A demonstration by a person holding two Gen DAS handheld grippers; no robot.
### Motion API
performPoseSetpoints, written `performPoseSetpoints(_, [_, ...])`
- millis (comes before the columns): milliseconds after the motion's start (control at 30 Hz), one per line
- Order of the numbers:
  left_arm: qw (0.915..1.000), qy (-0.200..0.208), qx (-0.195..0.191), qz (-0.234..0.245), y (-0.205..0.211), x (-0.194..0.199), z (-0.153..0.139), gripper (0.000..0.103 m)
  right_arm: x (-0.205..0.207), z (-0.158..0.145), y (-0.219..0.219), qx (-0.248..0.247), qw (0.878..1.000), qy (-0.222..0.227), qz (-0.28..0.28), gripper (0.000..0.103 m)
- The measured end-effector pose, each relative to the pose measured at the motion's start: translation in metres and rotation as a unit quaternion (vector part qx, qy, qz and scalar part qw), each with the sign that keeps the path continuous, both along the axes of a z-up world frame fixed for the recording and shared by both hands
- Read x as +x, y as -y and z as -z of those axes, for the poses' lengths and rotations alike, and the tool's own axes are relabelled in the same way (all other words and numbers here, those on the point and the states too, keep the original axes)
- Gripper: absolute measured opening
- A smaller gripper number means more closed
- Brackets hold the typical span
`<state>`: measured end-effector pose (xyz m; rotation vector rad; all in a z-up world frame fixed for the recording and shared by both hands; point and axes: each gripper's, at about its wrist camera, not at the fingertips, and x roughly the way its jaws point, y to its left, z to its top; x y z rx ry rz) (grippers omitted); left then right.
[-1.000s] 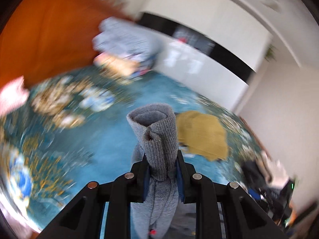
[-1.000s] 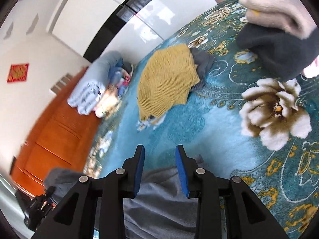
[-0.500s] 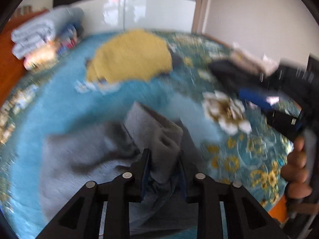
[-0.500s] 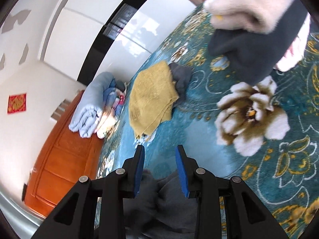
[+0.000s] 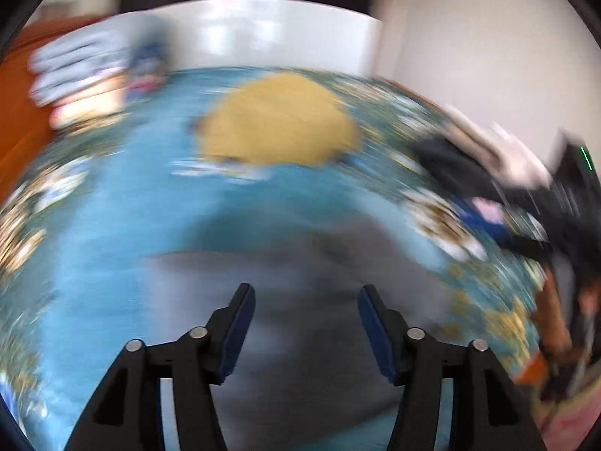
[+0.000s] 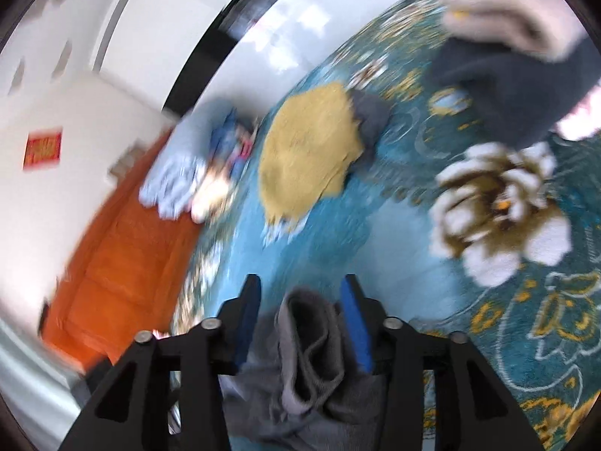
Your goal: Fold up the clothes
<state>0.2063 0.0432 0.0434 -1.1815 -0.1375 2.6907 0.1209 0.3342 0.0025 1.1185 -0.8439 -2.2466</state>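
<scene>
A grey knitted garment lies spread on the blue flowered bedspread, blurred by motion. My left gripper is open and empty just above it. In the right wrist view a bunched fold of the same grey garment stands between the fingers of my right gripper. Its jaws stand apart around the fold, and the pads do not visibly press it.
A folded yellow knit lies further back, and also shows in the right wrist view. Stacked blue towels lie by the orange headboard. A dark garment and a pale one lie at the right.
My left gripper has opened and let go of the grey garment, which now lies on the bed. A grey fold now stands between the right fingers.
</scene>
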Motion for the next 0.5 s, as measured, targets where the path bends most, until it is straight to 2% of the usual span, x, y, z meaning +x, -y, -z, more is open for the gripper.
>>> performPoseSetpoints(33, [0.9991,0.001,0.013,-0.039,0.022,-0.003,0.001,0.063,-0.003,0.005,0.014,0.008,0.999,0.010,-0.031,0.047])
performPoseSetpoints(133, [0.9920,0.020,0.062,-0.109,0.074,-0.007,0.015,0.063,-0.009,0.022,0.050,0.048,0.995,0.040,-0.073,0.047])
performPoseSetpoints(200, [0.9872,0.041,0.097,-0.120,0.093,-0.005,0.034,0.063,-0.012,0.033,0.067,0.082,0.991,0.057,-0.083,0.047])
performPoseSetpoints(300, [0.9737,0.088,0.166,-0.129,0.114,-0.004,0.064,0.063,-0.014,0.046,0.074,0.126,0.986,0.078,-0.070,0.047])
performPoseSetpoints(333, [0.9687,0.100,0.188,-0.128,0.117,-0.004,0.070,0.063,-0.015,0.050,0.073,0.128,0.986,0.084,-0.065,0.047])
performPoseSetpoints(367, [0.9674,0.101,0.195,-0.127,0.118,-0.003,0.071,0.063,-0.015,0.052,0.071,0.122,0.987,0.087,-0.065,0.047])
performPoseSetpoints(467, [0.9677,0.100,0.199,-0.118,0.116,-0.002,0.070,0.063,-0.013,0.051,0.067,0.078,0.991,0.087,-0.067,0.046])
performPoseSetpoints(500, [0.9676,0.100,0.203,-0.112,0.115,-0.002,0.070,0.063,-0.012,0.050,0.064,0.064,0.993,0.083,-0.060,0.034])
